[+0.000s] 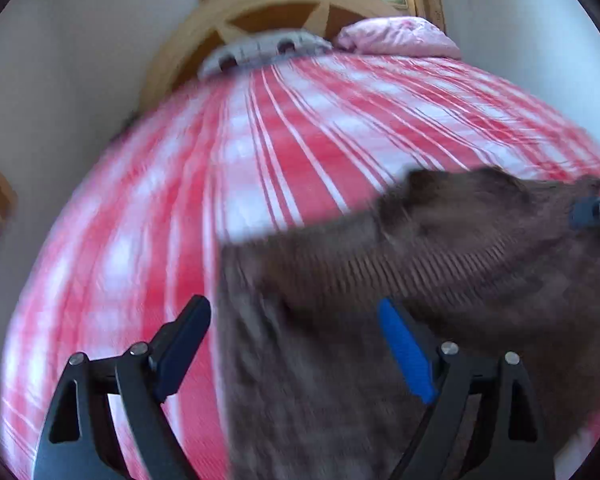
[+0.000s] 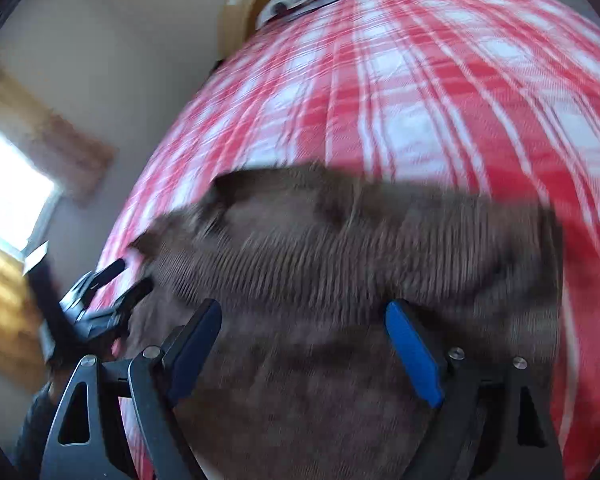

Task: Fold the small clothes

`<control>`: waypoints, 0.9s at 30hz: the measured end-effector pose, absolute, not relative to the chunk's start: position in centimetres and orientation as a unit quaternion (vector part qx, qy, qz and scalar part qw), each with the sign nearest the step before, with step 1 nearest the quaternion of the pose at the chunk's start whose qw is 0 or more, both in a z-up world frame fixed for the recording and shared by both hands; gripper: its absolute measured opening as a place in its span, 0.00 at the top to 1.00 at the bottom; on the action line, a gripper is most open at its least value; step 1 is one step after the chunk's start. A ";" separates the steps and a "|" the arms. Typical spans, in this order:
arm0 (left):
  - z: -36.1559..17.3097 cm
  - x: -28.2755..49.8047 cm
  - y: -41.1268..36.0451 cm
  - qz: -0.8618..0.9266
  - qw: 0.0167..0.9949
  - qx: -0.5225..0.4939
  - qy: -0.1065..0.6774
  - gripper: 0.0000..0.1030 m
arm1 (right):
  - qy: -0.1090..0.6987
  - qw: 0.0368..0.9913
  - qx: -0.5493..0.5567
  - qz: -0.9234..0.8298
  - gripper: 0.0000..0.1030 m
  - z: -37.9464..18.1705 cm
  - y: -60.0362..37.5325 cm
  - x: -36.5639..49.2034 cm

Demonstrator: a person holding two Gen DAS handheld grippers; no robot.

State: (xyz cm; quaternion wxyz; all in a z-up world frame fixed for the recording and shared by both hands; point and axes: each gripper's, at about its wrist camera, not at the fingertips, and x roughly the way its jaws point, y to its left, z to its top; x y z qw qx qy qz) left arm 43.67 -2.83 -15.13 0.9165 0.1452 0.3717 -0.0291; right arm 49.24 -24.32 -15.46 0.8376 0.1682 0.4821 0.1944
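Observation:
A small brown knit garment [image 1: 440, 248] with a ribbed band lies on the red and white checked bedspread [image 1: 220, 168]. In the left wrist view my left gripper [image 1: 296, 324] is open over the garment's left edge, holding nothing. The right gripper's tip [image 1: 596, 210] shows at the far right edge, at the garment's far corner. In the right wrist view the garment [image 2: 360, 248] fills the lower middle, and my right gripper [image 2: 304, 328] is open above it, empty. The left gripper [image 2: 120, 280] shows at the left, open by the garment's left corner. Both views are motion-blurred.
The bedspread [image 2: 420, 100] covers the whole bed. A grey and white pillow [image 1: 260, 50] and a pink pillow [image 1: 400, 38] lie at the wooden headboard [image 1: 268, 4]. A white wall [image 1: 80, 72] runs along the bed's left side. A bright window [image 2: 8, 200] is at the left.

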 end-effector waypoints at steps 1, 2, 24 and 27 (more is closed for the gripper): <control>-15.0 44.8 -2.7 -0.002 0.918 0.155 0.365 0.14 | 0.453 0.857 0.172 0.173 0.18 -14.6 -24.7 49.4; -14.5 46.1 -2.0 0.026 0.920 0.151 0.360 0.14 | 0.416 0.877 0.180 0.160 0.18 -13.0 -25.4 49.4; -14.7 47.7 2.6 0.105 0.914 0.080 0.383 0.10 | 0.341 0.899 0.219 0.167 0.18 -12.2 -27.1 44.4; -14.6 48.4 5.6 0.141 0.910 0.056 0.387 0.09 | 0.338 0.898 0.228 0.163 0.18 -11.9 -28.2 43.6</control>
